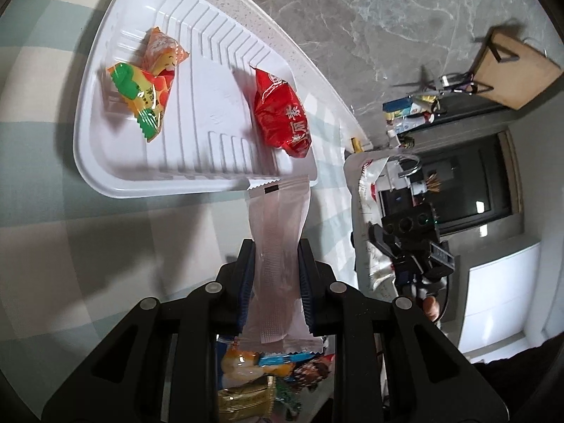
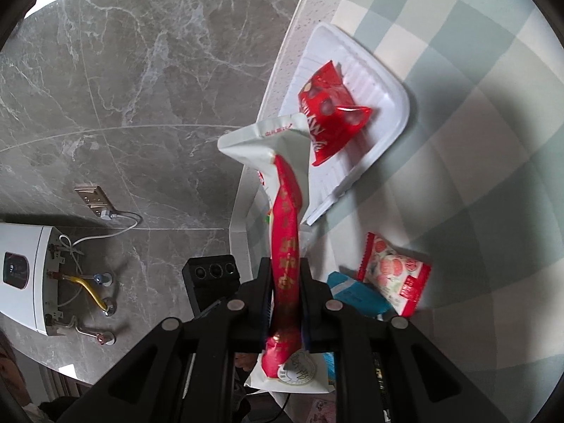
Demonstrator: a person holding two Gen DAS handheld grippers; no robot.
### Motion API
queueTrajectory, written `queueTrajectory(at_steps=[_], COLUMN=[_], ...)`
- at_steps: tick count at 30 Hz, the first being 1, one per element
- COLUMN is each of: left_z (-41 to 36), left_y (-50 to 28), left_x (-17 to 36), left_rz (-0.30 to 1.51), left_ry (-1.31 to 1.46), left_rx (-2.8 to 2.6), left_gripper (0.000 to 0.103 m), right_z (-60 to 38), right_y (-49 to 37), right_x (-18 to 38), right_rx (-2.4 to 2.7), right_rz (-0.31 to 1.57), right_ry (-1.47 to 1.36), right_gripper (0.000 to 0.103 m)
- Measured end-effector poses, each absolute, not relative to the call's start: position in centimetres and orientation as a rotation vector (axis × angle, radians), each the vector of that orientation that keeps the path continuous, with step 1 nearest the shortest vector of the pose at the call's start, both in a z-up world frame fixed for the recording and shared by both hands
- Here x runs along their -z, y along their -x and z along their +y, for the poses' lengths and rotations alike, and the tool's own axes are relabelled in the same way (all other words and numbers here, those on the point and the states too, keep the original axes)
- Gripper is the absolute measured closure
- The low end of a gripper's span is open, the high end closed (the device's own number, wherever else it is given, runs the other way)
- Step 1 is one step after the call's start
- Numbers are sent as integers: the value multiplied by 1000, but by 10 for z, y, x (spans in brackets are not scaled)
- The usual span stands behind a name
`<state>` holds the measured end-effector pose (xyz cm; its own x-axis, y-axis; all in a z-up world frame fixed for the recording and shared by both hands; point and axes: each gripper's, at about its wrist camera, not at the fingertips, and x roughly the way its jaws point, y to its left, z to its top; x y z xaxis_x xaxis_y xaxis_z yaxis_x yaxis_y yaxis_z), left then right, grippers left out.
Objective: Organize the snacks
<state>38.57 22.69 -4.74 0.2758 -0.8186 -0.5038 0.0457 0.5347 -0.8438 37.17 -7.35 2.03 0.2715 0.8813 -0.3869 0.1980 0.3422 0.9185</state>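
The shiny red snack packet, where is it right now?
In the left wrist view, the red snack packet lies inside the white tray, against its right wall, apart from the orange and green packets on the tray's left.

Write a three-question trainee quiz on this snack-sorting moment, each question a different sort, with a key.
1. True or false: the left gripper is shut on a pale pink packet.
2. How many snacks lie in the white tray? A) one B) three C) five
3. Fill in: the right gripper clamps a white and ____ bag.

Key: 1 true. 2 B: the red packet, the green and orange packet and the orange packet. 3 red.
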Motion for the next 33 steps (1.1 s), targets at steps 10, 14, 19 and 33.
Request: queueTrajectory(at_steps=[10, 14, 19, 33], left_z=[232, 239, 251, 274], left_y=[-391, -398, -413, -458], left_x=[33, 27, 24, 24], left_rz=[1102, 1071, 1044, 1012], left_ry=[943, 959, 986, 980], left_rx=[714, 702, 658, 549], left_gripper=[82, 82, 82, 81], right_z=[-66, -61, -52, -22], right_y=[-381, -391, -412, -469], right_x=[-20, -21, -25, -15], right_rx=[-662, -671, -680, -680], right_rz=[1234, 1236, 1240, 1284], right_ry=[-1206, -1208, -1177, -1122], right_gripper=[88, 88, 88, 88])
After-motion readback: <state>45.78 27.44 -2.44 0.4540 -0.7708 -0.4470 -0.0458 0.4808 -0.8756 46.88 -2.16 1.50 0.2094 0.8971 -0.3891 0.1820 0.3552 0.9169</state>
